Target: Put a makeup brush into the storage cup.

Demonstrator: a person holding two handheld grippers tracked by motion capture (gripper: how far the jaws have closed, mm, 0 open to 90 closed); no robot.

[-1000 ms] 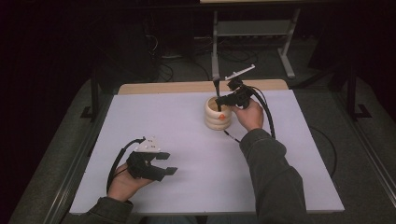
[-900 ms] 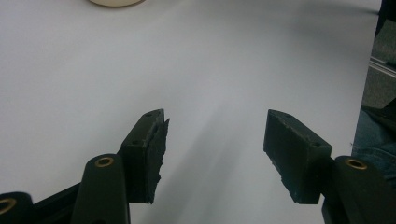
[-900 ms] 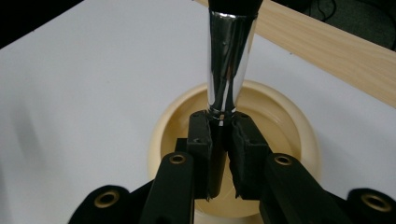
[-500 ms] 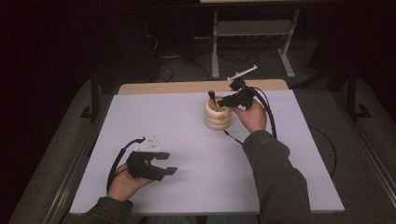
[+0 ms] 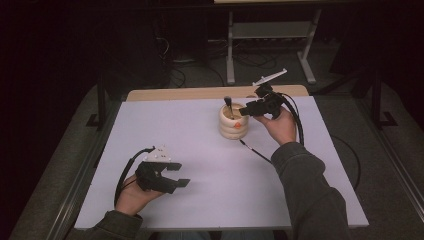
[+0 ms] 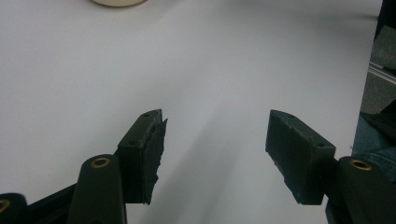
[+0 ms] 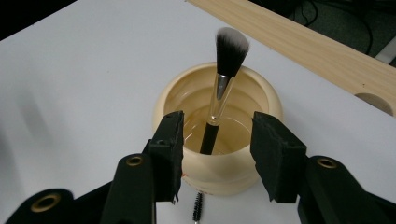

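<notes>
A cream ribbed pot (image 5: 234,122) stands on the white table top, towards the back. A black-handled makeup brush (image 5: 228,105) leans in it, bristles up; in the right gripper view the brush (image 7: 224,70) rises out of the pot (image 7: 219,172). My right gripper (image 5: 246,112) is at the pot's right rim and open (image 7: 218,120). Its jaws stand either side of the brush handle without touching it. My left gripper (image 5: 179,176) rests at the front left, open (image 6: 215,140) over bare table, nothing between its jaws.
A thin black wand (image 5: 256,151) lies on the table just right of the pot; its bristled tip (image 7: 198,205) shows below the pot. A wooden strip (image 5: 200,93) runs along the table's far edge. The white table top (image 5: 200,150) spreads between the two grippers.
My right gripper has drawn back a little to the right, away from the brush, which now stands free in the pot. The left gripper has stayed put.
</notes>
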